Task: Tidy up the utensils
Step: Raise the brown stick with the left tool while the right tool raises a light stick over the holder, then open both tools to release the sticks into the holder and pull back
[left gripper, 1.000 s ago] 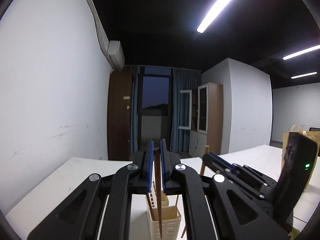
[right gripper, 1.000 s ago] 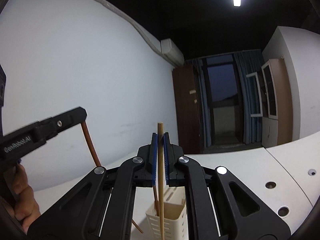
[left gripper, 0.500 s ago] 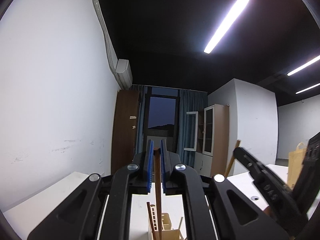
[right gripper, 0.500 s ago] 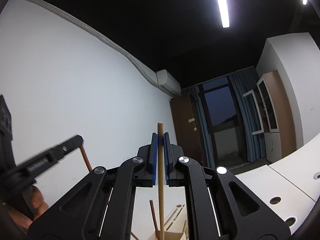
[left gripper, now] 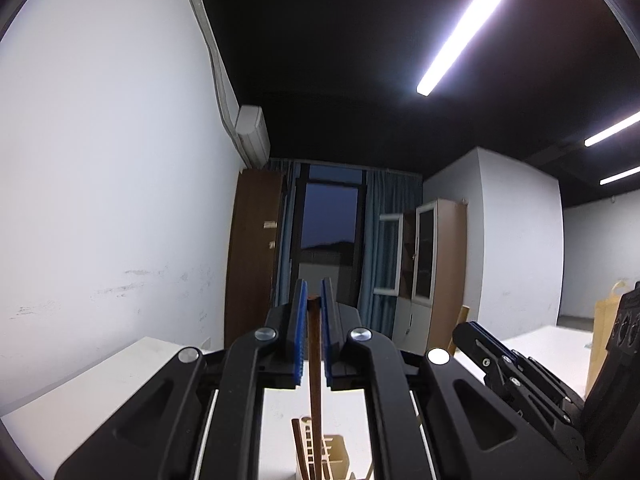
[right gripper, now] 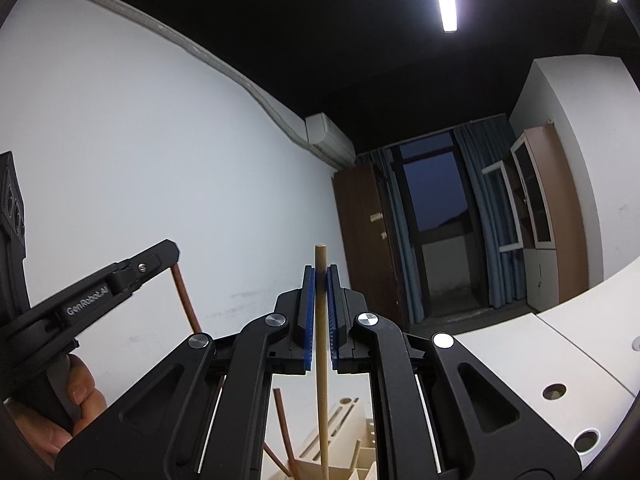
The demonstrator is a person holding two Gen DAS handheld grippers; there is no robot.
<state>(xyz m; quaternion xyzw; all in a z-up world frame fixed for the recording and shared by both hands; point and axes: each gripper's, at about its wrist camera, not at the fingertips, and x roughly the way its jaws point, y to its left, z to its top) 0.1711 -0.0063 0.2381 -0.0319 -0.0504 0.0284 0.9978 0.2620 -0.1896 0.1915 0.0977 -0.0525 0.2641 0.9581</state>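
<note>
My left gripper [left gripper: 313,292] is shut on a dark brown chopstick [left gripper: 314,364] that hangs down toward a cream utensil holder [left gripper: 334,454] at the bottom edge. My right gripper [right gripper: 319,276] is shut on a light wooden chopstick [right gripper: 321,380], which stands upright over the same holder [right gripper: 348,436]. A dark chopstick [right gripper: 283,424] leans inside it. The left gripper [right gripper: 168,250] shows at the left of the right wrist view, the brown chopstick [right gripper: 186,300] below its tip. The right gripper [left gripper: 474,330] shows at the right of the left wrist view.
The holder stands on a white table [right gripper: 500,356] with round cable holes [right gripper: 554,390] on its right side. A brown paper bag [left gripper: 604,320] stands far right. A hand [right gripper: 76,400] grips the left tool's handle. A white wall lies to the left.
Both views have tipped upward, so the holder sits lower and less of the table shows. Both chopsticks stay clamped. Over the last half second the holder has grown larger in the right wrist view.
</note>
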